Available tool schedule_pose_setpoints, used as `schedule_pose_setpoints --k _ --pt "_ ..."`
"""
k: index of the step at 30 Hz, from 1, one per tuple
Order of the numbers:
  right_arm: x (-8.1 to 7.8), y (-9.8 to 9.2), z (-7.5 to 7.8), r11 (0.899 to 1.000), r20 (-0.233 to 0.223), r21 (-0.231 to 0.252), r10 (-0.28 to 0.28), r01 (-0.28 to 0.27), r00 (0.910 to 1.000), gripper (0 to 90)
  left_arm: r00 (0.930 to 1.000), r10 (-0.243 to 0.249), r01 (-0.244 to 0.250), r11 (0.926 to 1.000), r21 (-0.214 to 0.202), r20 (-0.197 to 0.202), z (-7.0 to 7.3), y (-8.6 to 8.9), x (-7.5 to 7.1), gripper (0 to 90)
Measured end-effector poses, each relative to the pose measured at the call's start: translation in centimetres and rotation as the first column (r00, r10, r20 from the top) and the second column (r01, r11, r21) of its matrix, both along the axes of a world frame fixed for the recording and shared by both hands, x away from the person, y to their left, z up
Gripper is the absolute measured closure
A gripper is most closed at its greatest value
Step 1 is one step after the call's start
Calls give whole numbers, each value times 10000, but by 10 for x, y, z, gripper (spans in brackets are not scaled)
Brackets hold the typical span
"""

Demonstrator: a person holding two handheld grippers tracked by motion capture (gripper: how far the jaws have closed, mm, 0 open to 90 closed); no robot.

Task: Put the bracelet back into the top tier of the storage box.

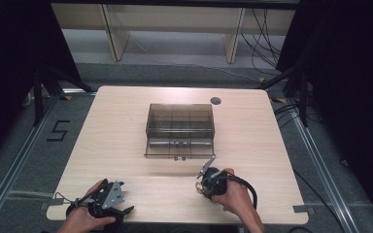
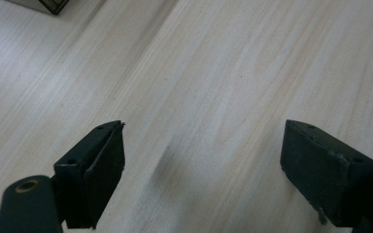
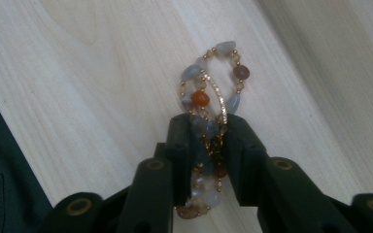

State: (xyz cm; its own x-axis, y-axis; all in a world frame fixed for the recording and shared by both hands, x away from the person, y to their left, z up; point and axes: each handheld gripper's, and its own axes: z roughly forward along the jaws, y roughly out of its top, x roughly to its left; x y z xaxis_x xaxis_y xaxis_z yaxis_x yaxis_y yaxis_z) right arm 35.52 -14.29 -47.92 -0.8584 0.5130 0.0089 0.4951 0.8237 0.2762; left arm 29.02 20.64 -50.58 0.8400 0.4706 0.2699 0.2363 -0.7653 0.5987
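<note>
At the table's (image 1: 126, 131) near left corner the left gripper (image 1: 108, 196) rests with its jaws spread wide over bare wood and nothing between them (image 2: 201, 160). Ahead of it and to its right stands the box (image 1: 179, 131), a smoky clear organiser with a drawer pulled out toward the person. Just short of that drawer, the right gripper (image 1: 205, 182) has its jaws pinched nearly together on a bracelet (image 3: 212, 92), whose loop of blue and orange beads sticks out past the fingertips. I judge the pick-up done and the carry next: lift it clear, move forward over the drawer, then open the jaws without snagging the chain.
</note>
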Motion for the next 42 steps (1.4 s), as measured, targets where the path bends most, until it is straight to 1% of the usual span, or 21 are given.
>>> schedule_pose_setpoints --k 2,3,9,11,15,21,22,24,25,27,29,30,31,32,34,35,36,37,39,40,42 --pt "0 0 0 9999 -13 -70 116 -116 9999 787 10000 -59 58 10000 -57 -77 0 0 0 161" --pt "0 1 0 9998 -29 -78 176 -177 9998 795 10000 54 -54 10000 21 59 0 0 0 161" --pt "-1 4 2 9983 231 -330 490 -482 9985 810 10000 -55 54 10000 -46 -72 0 0 0 161" --pt "-1 3 5 9985 319 -202 524 -518 9981 834 10000 -46 46 10000 -49 -64 0 0 0 161" --pt "-2 0 11 9978 390 -281 604 -594 9974 836 10000 52 -52 10000 17 59 0 0 0 162" --pt "-4 0 17 9979 696 -192 628 -616 9956 836 10000 -53 53 10000 -54 -72 0 0 1 162" --pt "-4 0 21 9977 923 -158 674 -662 9935 836 10000 -42 42 10000 -41 -61 0 0 1 162" --pt "-5 -1 27 9976 1060 -106 687 -680 9920 836 10000 -11 11 10000 -19 -54 0 0 0 161" --pt "-6 -1 31 9986 1138 -86 526 -519 9921 836 10000 2 -2 10000 -14 -30 0 0 0 161" --pt "-6 -3 39 9973 1287 90 717 -735 9891 837 10000 30 -30 10000 -10 4 0 0 0 161" --pt "-7 -4 46 9982 1326 128 560 -582 9896 836 10000 65 -65 10000 8 49 0 0 0 161" --pt "-6 -4 49 9972 1465 177 700 -733 9867 836 10000 -8 8 10000 -18 -47 0 0 0 161" --pt "-7 -5 51 9981 1532 199 542 -579 9867 836 10000 -44 43 10000 -63 -82 0 1 1 162" --pt "-7 -6 53 9973 1578 162 689 -723 9851 836 10000 -31 31 10000 -49 -63 0 1 0 161" --pt "-8 -7 57 9978 1720 251 556 -608 9835 836 10000 -35 35 10000 -52 -74 0 0 0 161" --pt "-8 -9 59 9979 1667 256 546 -596 9845 836 10000 -35 35 10000 -47 -69 0 0 0 162" --pt "-8 -9 61 9976 1813 327 542 -611 9819 836 10000 -33 33 10000 -39 -52 0 1 1 161" --pt "-8 -10 63 9975 1834 343 539 -612 9816 836 9999 168 -168 9992 -373 9 -2 -1 0 162" --pt "-9 -12 67 9982 1849 331 426 -495 9818 837 9993 318 -312 9991 -302 190 -3 -1 0 161" --pt "-10 -12 70 9985 1917 375 332 -411 9809 836 9998 208 -207 9993 -314 55 -2 -1 1 162" --pt "-9 -13 74 9983 1952 419 314 -403 9803 837 9998 208 -207 9992 -334 47 -2 -1 1 161"
